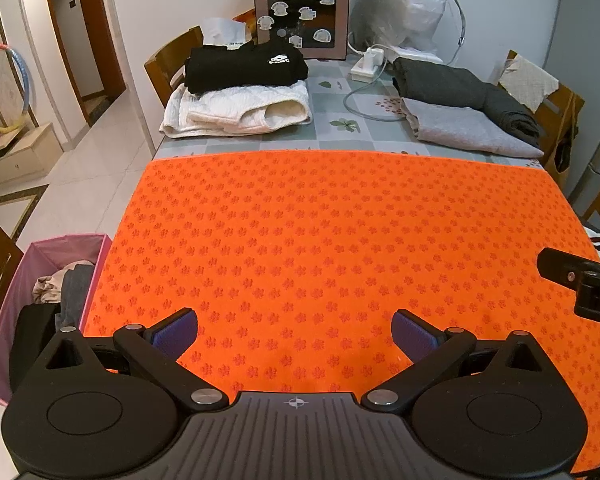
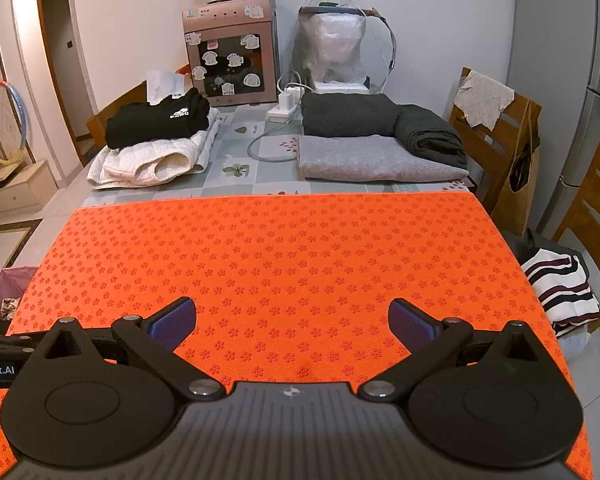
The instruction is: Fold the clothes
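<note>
An orange mat (image 1: 320,240) (image 2: 284,264) with a flower print covers the near half of the table, and no garment lies on it. My left gripper (image 1: 295,330) hangs open over the mat's near edge, nothing between its blue pads. My right gripper (image 2: 292,322) is open too, above the same edge, also holding nothing. A folded black top (image 1: 244,66) (image 2: 158,122) rests on a folded white garment (image 1: 236,114) (image 2: 152,162) at the back left. Folded grey cloth (image 1: 468,128) (image 2: 376,158) and dark grey cloth (image 1: 460,84) (image 2: 352,114) lie at the back right.
A pink fabric bin (image 1: 8,304) with crumpled clothes stands on the floor left of the table. A striped garment (image 2: 560,284) lies on a chair to the right. A sticker-covered appliance (image 1: 300,8), power strip (image 1: 366,68) and wooden chairs (image 2: 496,136) ring the far end.
</note>
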A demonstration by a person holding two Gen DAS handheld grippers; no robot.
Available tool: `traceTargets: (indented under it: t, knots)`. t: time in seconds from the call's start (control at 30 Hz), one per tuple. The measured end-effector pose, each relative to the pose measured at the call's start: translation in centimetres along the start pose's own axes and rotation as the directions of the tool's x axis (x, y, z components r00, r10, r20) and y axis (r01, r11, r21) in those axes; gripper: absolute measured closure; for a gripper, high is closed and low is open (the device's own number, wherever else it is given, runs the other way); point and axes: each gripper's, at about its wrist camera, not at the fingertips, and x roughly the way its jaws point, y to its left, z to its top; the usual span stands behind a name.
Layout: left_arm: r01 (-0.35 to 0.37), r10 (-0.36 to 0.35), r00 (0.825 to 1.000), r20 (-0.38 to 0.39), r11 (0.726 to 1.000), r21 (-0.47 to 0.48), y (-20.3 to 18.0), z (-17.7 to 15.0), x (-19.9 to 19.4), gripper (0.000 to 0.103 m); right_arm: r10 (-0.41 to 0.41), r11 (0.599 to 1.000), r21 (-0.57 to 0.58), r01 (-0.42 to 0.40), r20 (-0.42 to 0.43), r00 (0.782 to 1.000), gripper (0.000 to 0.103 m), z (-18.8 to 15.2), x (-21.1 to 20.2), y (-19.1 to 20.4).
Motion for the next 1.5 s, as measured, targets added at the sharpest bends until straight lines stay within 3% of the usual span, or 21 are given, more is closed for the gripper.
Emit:
traceTargets:
  t: [0.5,1.5]
  knots:
    - [0.003,-0.003,0.999,0.036,1.000,0.009,-0.40,0.00,-0.51,0.000,0.010,1.000,-0.005,-0.010,0.003,1.000,0.000,0.29,-0.26,0.14]
    - [0.004,-0.005,0.999,0.036,1.000,0.013,-0.42,0.07,-0.35,0.000,0.002,1.000,-0.003,-0.002,0.002,1.000,0.000,0.10,-0.08,0.15]
